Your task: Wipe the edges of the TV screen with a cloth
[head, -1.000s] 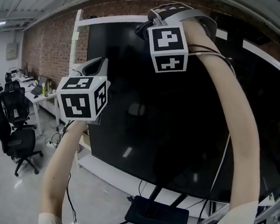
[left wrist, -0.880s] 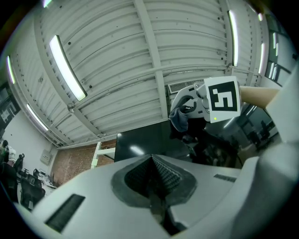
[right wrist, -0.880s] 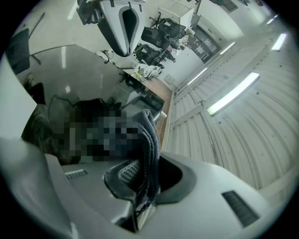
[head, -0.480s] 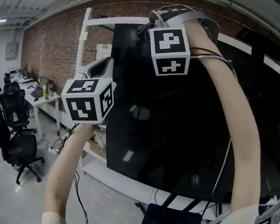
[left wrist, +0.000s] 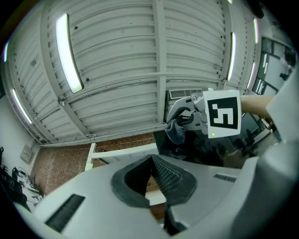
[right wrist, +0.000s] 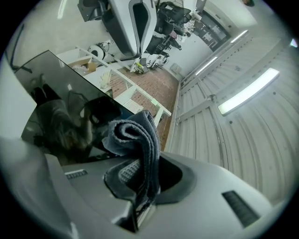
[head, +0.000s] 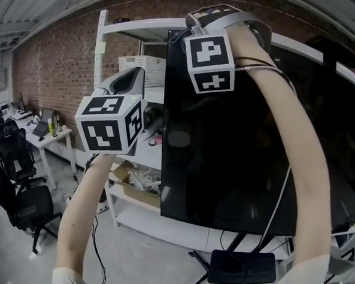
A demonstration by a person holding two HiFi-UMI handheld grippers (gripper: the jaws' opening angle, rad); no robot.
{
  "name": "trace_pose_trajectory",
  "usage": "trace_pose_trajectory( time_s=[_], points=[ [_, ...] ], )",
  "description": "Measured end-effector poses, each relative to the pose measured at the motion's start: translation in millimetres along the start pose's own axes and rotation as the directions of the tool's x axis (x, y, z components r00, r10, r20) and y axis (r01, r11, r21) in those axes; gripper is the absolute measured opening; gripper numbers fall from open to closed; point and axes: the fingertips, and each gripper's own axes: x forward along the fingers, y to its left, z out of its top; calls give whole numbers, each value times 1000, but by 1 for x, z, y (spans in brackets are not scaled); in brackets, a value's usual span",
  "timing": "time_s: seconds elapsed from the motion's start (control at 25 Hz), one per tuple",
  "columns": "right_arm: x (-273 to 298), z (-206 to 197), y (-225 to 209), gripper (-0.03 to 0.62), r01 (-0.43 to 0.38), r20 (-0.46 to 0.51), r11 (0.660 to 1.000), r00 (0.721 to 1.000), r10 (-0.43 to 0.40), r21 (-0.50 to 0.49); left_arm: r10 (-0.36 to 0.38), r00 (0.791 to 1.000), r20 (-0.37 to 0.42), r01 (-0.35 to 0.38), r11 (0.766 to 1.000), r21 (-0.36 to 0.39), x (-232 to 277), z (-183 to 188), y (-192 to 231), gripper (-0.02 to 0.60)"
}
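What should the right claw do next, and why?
Probably draw the cloth down the left edge of the TV. The right claw is shut on the folded cloth, up at the top-left corner of that TV. The left claw is shut and empty, off the screen.

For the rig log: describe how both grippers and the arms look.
The left gripper and right gripper have pale grey moulded shells with dark ribbed pads. Each carries a white cube with black square markers. Dark cables cross the right wrist. Forearms bare; sleeves white.
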Motion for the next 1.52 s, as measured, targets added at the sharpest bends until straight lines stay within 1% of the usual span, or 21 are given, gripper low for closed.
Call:
trace_pose_trajectory(
  time_s=[0.12, 0.2, 0.32, 0.44, 0.48, 0.6, 0.72, 0.8, 0.88, 1.04, 1.12, 1.28, 1.44, 1.52],
  points=[
    [4, 5, 0, 48, -14, -5, 1000, 1000, 14, -12, -8, 1000, -17, 8, 1000, -7, 1, -10, 8, 15],
    [5, 8, -3, 49, -6, -11, 1000, 1000, 6, -6, -23, 999, -24, 23, 1000, -19, 2, -17, 8, 15],
    [7, 11, -6, 48, 7, -15, 999, 1000, -6, 32, -58, 998, -30, 57, 998, -27, 5, -29, 5, 15],
    [11, 11, -7, 48, -12, -44, 998, 999, 15, 64, -101, 995, -15, 99, 992, -78, 8, -31, 14, 15],
    [12, 14, -6, 49, -23, -54, 997, 998, 27, 69, -111, 994, -13, 110, 990, -83, 6, -33, 19, 15],
    [17, 19, -10, 49, -56, -88, 993, 994, 65, 104, -130, 992, 4, 130, 990, -50, 3, -31, 38, 15],
    [20, 25, -15, 48, -65, -137, 992, 987, 79, 103, -160, 987, 30, 162, 983, -86, 3, -30, 51, 15],
    [20, 26, -14, 49, -68, -167, 989, 982, 89, 132, -188, 981, 42, 191, 977, -90, 3, -32, 49, 15],
    [21, 27, -14, 49, -40, -201, 983, 977, 76, 178, -212, 976, 51, 216, 972, -89, 1, -34, 46, 15],
    [18, 29, -22, 49, 71, -296, 975, 955, -6, 209, -251, 967, 53, 256, 956, -143, -1, -48, 44, 15],
    [15, 35, -25, 49, 105, -325, 974, 945, -34, 203, -259, 964, 54, 265, 950, -168, -3, -54, 47, 15],
    [15, 36, -32, 49, 139, -387, 978, 919, -69, 155, -286, 955, 74, 295, 936, -193, -4, -54, 53, 15],
    [19, 43, -35, 49, 191, -426, 966, 899, -100, 176, -298, 951, 86, 310, 922, -230, -2, -64, 68, 15],
    [20, 47, -39, 49, 217, -444, 962, 887, -123, 167, -298, 951, 82, 309, 919, -244, -1, -71, 72, 15]
  ],
)
